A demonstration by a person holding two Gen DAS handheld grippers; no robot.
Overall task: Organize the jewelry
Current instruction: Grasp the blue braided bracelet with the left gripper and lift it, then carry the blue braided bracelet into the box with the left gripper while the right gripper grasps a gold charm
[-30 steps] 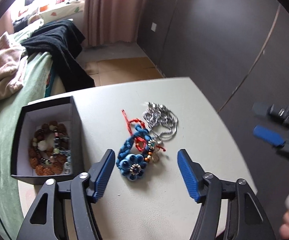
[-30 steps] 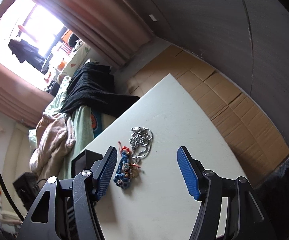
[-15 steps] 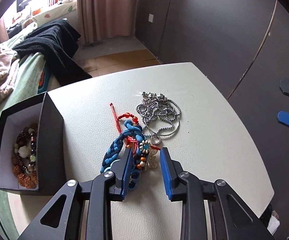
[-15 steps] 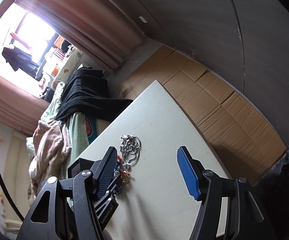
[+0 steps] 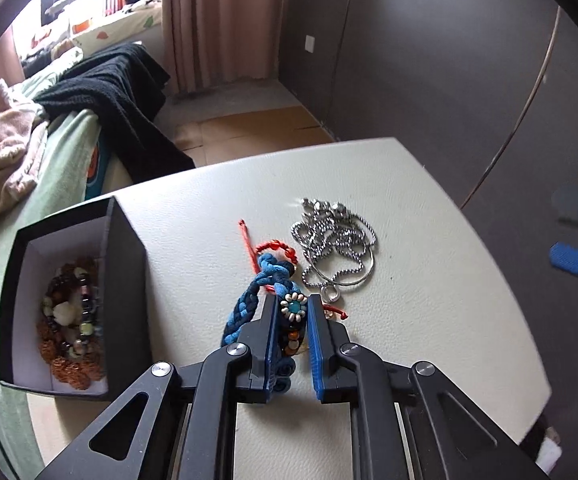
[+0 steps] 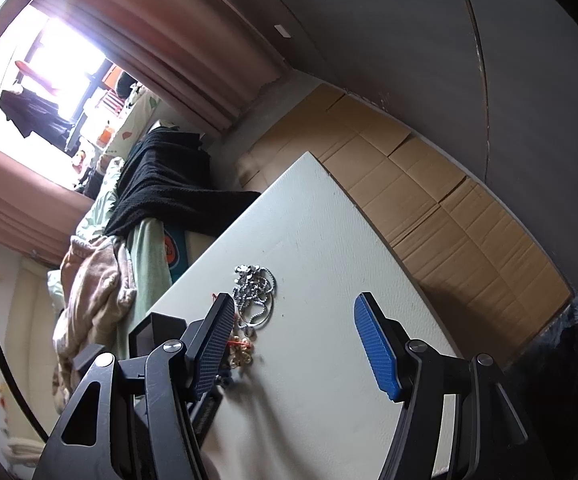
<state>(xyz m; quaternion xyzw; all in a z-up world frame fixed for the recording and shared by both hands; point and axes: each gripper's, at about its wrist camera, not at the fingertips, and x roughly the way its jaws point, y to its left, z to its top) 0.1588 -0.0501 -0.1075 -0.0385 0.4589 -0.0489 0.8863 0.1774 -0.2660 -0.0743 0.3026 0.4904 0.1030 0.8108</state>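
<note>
While the left tongs (image 5: 292,344) are closing, their blue pads flank a blue braided bracelet (image 5: 267,300) with a beaded flower, which lies on the pale desk (image 5: 429,320) between them. Only the left wrist view shows the inside of the black box (image 5: 73,300) at the desk's left edge, which holds brown and mixed bead bracelets (image 5: 71,320). Just beyond the bracelet lie a red cord (image 5: 273,246) and a heap of silver ball chain (image 5: 337,248), touching one another. The right tongs (image 6: 293,344) stand spread wide over bare desk with nothing between them; in their view the box is mostly hidden. Only this view shows the cardboard-covered floor (image 6: 429,200) past the desk's far right edge. Right of the chain, the desk is open. Farther off are a bed (image 5: 65,148) with a black garment (image 5: 129,92), pink curtains (image 5: 217,12) and a dark wall.
</note>
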